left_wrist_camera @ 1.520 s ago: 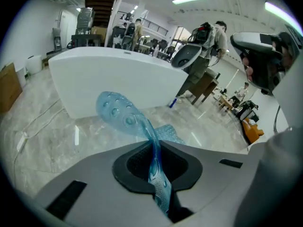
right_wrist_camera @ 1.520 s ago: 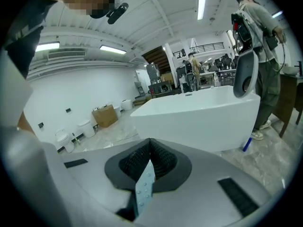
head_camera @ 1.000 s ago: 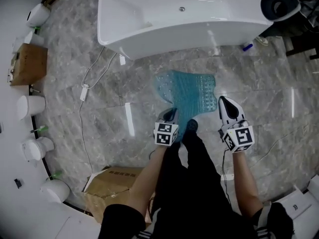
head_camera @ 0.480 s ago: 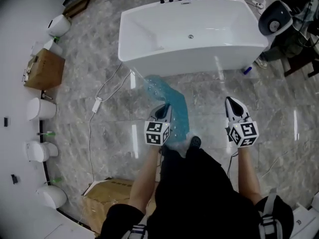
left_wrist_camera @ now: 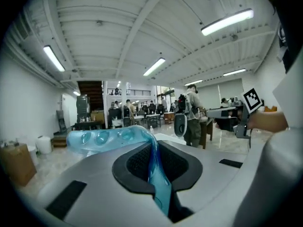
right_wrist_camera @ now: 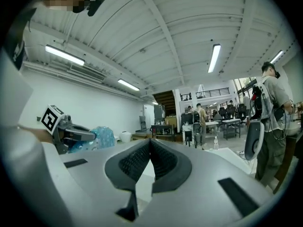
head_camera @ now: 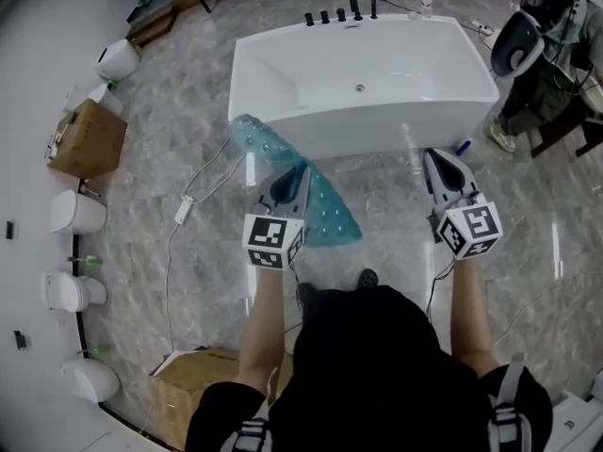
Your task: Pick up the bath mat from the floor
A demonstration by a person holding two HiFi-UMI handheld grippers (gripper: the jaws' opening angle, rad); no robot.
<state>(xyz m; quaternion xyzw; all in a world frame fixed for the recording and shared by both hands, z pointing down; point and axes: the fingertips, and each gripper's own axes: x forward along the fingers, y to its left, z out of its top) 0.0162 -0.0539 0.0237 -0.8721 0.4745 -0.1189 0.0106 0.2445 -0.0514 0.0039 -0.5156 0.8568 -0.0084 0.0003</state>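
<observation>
The bath mat (head_camera: pixel 325 217) is translucent blue with bubble-like suction cups. It hangs off the floor in front of the white bathtub (head_camera: pixel 377 121), with one end curling up to the left. My left gripper (head_camera: pixel 294 175) is shut on an edge of it. In the left gripper view the mat (left_wrist_camera: pixel 106 138) runs as a thin blue fold between the pads (left_wrist_camera: pixel 137 162) of the left gripper (left_wrist_camera: pixel 154 164). My right gripper (head_camera: pixel 439 161) is held level to the right, apart from the mat. Its jaws (right_wrist_camera: pixel 150 159) are shut with nothing between them.
Marble floor all round. Several white toilets (head_camera: pixel 75 212) line the left wall beside a cardboard box (head_camera: pixel 85 139). Another box (head_camera: pixel 188 384) sits behind my left leg. A white cable (head_camera: pixel 193 196) trails on the floor. A person (head_camera: pixel 537 73) stands at the upper right.
The mat has come up off the floor in my left gripper and now hangs in the air. Both grippers have risen and moved toward the tub.
</observation>
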